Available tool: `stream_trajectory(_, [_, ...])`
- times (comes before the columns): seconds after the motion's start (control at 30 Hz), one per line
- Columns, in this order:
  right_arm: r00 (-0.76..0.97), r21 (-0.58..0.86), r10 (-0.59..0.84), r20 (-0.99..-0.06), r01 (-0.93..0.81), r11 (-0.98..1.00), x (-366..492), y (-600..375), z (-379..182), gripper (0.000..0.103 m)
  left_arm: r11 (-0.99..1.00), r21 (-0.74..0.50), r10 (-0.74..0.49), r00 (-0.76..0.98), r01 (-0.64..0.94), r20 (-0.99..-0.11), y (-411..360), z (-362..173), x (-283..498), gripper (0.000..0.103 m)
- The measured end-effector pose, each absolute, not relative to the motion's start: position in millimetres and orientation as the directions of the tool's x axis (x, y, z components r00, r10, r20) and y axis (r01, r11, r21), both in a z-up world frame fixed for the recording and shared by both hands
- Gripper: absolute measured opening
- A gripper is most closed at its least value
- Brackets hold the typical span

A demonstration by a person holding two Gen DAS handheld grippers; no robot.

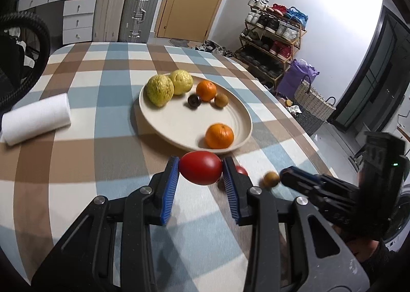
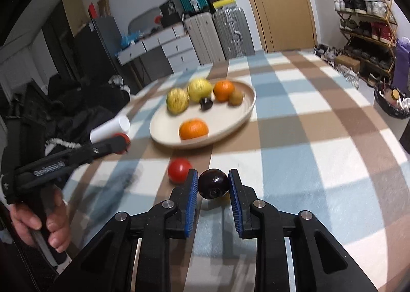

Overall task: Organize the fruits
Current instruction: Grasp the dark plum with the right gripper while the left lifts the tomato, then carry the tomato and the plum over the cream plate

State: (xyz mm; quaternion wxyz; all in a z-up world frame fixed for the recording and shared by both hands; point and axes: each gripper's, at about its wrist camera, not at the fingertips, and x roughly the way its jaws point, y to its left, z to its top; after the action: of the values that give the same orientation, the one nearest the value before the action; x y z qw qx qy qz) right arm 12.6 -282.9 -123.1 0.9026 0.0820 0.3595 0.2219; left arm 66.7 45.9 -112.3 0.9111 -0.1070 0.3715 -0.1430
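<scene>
Red tomato between left tongs

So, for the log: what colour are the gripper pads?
Blue pads, clearest in the left wrist view.

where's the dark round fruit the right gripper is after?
Right wrist view: the dark round fruit sits between the right gripper's blue fingers, a red tomato to its left, near side of the plate.

Red tomato and dark plum held aloft; other fruits lie on plate.
</scene>
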Motion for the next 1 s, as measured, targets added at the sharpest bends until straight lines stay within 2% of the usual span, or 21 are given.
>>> stream_trajectory(0.37, [0.649, 0.284, 0.516, -0.559, -0.434, 0.855, 76, -278, -96, 0.025, 0.949, -0.273, -0.304, 0.689, 0.159, -0.658, 34, -112, 140, 0.032])
stream_trajectory(0.47, [0.65, 0.244, 0.503, -0.569, -0.451, 0.859, 100, -268, -93, 0.025, 0.959, -0.246, -0.271, 0.686, 0.137, -0.675, 30, -117, 165, 0.032])
stream_trajectory(0.77, [0.568, 0.275, 0.554, -0.608, -0.504, 0.819, 169, -245, -100, 0.025, 0.964, -0.212, -0.265, 0.665, 0.162, -0.699, 22, -126, 214, 0.032])
stream_trajectory(0.87, [0.57, 0.207, 0.517, -0.639, -0.519, 0.829, 180, -234, -106, 0.025, 0.96, -0.214, -0.279, 0.652, 0.179, -0.705, 23, -131, 227, 0.032])
stream_trajectory(1.0, [0.539, 0.193, 0.521, -0.661, -0.549, 0.813, 186, -224, -118, 0.025, 0.956, -0.215, -0.293, 0.638, 0.198, -0.712, 23, -134, 237, 0.032])
